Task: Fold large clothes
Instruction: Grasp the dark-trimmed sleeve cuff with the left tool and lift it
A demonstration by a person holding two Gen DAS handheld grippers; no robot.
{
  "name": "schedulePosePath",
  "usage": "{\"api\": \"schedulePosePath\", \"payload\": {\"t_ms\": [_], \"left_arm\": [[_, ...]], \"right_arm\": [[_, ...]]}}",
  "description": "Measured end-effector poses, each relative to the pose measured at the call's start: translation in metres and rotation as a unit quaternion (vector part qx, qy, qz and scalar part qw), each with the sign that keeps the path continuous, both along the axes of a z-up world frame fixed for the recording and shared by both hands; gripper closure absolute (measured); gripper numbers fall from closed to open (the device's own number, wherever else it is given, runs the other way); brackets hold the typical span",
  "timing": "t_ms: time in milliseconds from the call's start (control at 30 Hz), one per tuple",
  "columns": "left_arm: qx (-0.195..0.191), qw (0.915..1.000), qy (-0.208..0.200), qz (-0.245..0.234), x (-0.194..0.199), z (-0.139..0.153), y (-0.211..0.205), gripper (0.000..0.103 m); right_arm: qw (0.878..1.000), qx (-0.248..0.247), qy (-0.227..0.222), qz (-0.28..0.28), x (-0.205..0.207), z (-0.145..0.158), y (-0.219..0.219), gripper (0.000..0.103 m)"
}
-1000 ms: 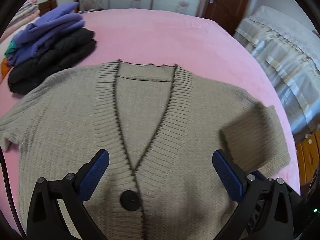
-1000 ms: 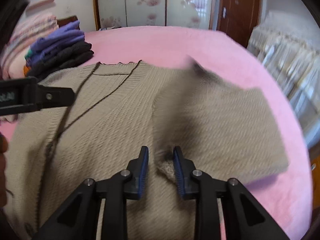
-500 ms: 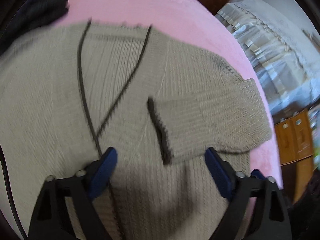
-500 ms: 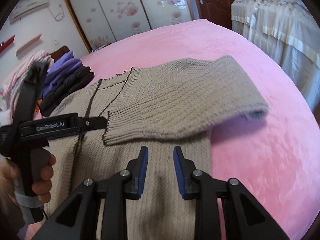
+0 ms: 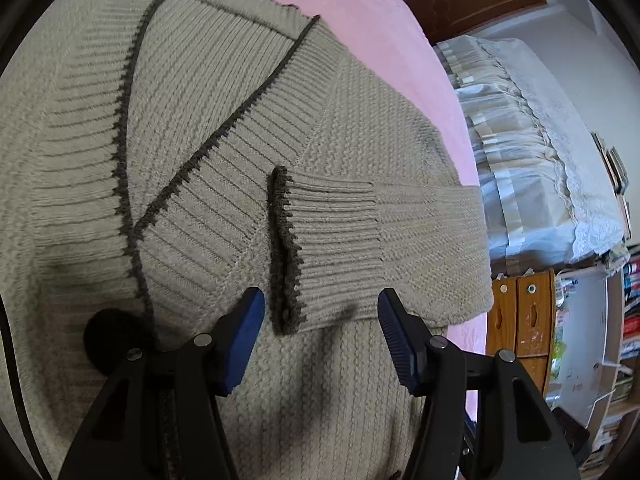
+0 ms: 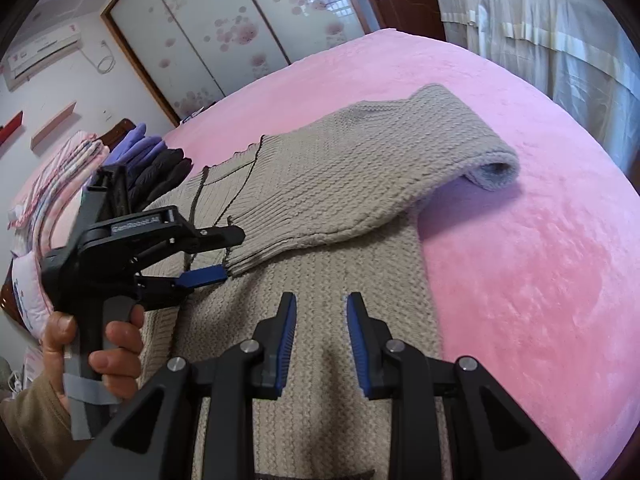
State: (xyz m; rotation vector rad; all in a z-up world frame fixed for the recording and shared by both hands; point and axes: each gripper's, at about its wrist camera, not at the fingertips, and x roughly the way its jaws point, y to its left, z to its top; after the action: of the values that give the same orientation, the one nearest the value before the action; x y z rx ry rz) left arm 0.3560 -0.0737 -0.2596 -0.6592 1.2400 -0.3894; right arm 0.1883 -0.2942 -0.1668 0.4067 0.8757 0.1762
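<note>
Left wrist view: beige cardigan (image 5: 224, 128) lies flat on the pink bed (image 5: 372, 28), front up, dark trim running down its V-neck to a black button (image 5: 114, 336) at lower left. One sleeve (image 5: 384, 248) is folded across the cardigan's chest, its dark-edged cuff (image 5: 284, 252) near the cardigan's middle. Left gripper (image 5: 320, 336) hangs just over the cardigan with that cuff's lower end between its blue pads; jaws apart and closing, pads not pressing on the knit. Right wrist view: cardigan (image 6: 320, 264) spread on the bed (image 6: 540, 240), folded sleeve (image 6: 380, 168) doubled over at the cardigan's far edge. Right gripper (image 6: 322, 332) sits above the cardigan's lower body, jaws narrowly apart, nothing clamped. Left gripper (image 6: 218, 256), held in a hand (image 6: 100, 344), has its tips at the cuff. Stack of folded clothes (image 6: 156, 164) lies beyond the cardigan's collar.
</note>
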Motion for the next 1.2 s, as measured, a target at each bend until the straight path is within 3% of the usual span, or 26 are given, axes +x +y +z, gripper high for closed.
{"api": "schedulePosePath", "payload": {"t_ms": [200,233,267,300,333,400,500,633,800,1067,1200], "left_arm": [[-0.021,0.9998,0.000,0.003,0.015,-0.006,-0.016,0.046],[-0.012,0.9999,0.000,0.007,0.018,-0.006,-0.021,0.052],[-0.003,1.0000,-0.001,0.008,0.019,-0.004,-0.022,0.077],[0.006,1.0000,0.000,0.002,0.024,-0.001,-0.025,0.094],[0.016,0.9999,0.005,-0.003,0.029,0.002,-0.029,0.098],[0.035,0.9993,-0.014,-0.006,0.032,0.021,-0.031,0.098],[0.057,0.9947,-0.082,-0.022,0.039,0.070,-0.034,0.099],[0.097,0.9790,-0.176,-0.031,0.051,0.146,-0.034,0.099],[0.133,0.9613,-0.240,-0.024,0.071,0.205,-0.024,0.099],[0.169,0.9549,-0.244,-0.006,0.091,0.226,0.004,0.099],[0.180,0.9554,-0.234,0.007,0.093,0.216,0.028,0.099]], "right_arm": [[1.000,0.007,0.002,-0.002,0.000,-0.003,-0.002,0.077],[1.000,0.007,0.003,-0.003,0.000,-0.003,-0.001,0.077],[1.000,0.004,0.004,-0.003,0.001,-0.003,-0.001,0.077],[1.000,0.000,0.003,-0.002,0.001,-0.003,0.000,0.077],[1.000,-0.006,0.003,-0.002,0.002,-0.002,0.000,0.077],[1.000,-0.020,0.004,-0.002,0.005,-0.001,-0.001,0.077],[0.999,-0.033,0.007,-0.014,0.014,0.000,-0.011,0.077],[0.998,-0.040,0.013,-0.042,0.034,-0.002,-0.034,0.077],[0.996,-0.015,0.031,-0.080,0.073,-0.012,-0.062,0.077],[0.996,-0.029,0.035,-0.078,0.114,-0.015,-0.048,0.077],[0.993,-0.098,0.039,-0.057,0.127,-0.016,-0.025,0.075]]}}
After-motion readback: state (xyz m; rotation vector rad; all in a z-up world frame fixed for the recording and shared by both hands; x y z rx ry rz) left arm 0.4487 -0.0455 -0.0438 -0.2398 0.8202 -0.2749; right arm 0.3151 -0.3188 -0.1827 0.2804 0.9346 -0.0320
